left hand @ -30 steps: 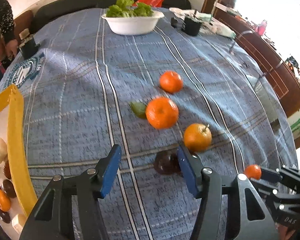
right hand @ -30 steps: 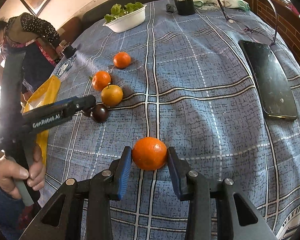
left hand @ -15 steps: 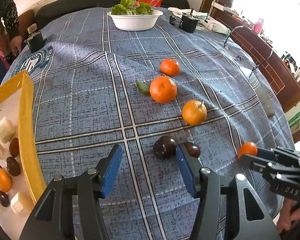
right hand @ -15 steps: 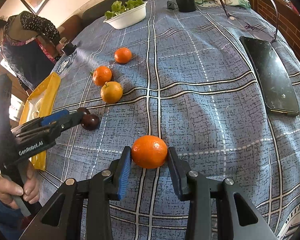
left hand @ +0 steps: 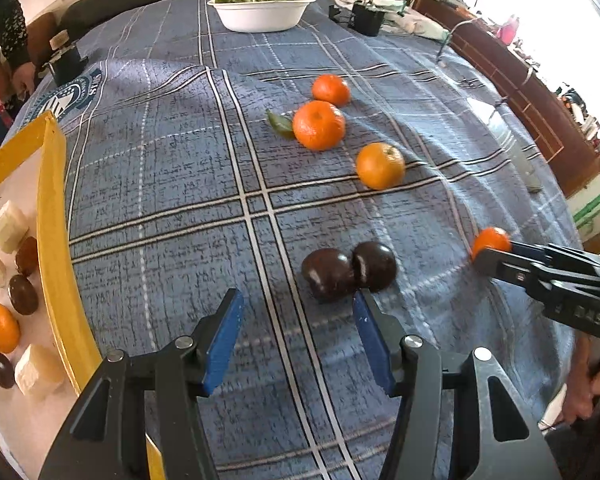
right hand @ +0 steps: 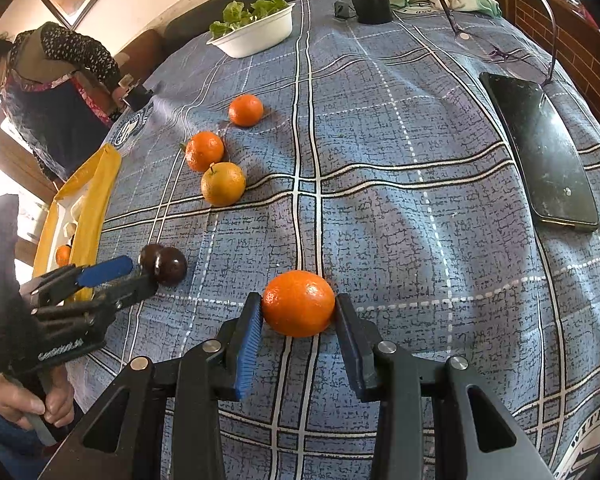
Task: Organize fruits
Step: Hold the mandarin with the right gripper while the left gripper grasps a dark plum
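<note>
My right gripper is shut on an orange just above the blue plaid cloth; it also shows in the left wrist view. My left gripper is open and empty, just short of two dark plums that touch each other; they also show in the right wrist view. Three more oranges lie in a row beyond: one, one with a leaf and one. A yellow-rimmed tray at left holds an orange, dark fruits and pale pieces.
A white bowl of greens stands at the far edge. A black phone lies at right. Small black holders sit at the back. A person stands beyond the table's left side.
My left gripper has pulled back from the plums, which now lie ahead of its fingertips instead of beside them. My right gripper still holds the orange, almost unmoved.
</note>
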Demonstrator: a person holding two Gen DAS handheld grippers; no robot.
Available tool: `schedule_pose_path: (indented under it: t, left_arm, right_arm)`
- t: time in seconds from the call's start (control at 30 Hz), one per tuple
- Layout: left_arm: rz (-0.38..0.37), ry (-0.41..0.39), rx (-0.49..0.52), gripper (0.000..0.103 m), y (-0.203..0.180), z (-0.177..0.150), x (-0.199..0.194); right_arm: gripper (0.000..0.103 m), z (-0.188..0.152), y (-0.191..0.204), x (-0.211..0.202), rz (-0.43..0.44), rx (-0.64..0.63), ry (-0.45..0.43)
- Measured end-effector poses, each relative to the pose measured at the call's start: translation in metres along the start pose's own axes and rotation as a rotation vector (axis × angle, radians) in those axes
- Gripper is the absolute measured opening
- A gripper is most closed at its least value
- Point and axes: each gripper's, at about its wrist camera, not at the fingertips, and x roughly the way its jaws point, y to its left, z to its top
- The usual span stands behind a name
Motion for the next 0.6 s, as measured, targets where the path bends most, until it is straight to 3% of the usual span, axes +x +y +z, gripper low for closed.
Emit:
schedule_pose_path:
  t: [0.2,0.43,0.6]
  left_arm:
    - [-0.023,-0.097,0.034,0.056,-0.004,0.007,-0.021]
    - [-0.039,-0.052,0.175,0.056,-0.020,0.012,-0.004]
    - [-0.057,-0.043,0.166,0.056,-0.012,0.018,0.005]
  right_arm:
    - [0.040,0.001,0.001,0.001,-0.004,0.001,0.000]
    - [0.040,0.001,0.001,0.001,-0.001,0.003,0.001]
    - [0.040,0.001,0.001,0.001,-0.002,0.005,-0.001]
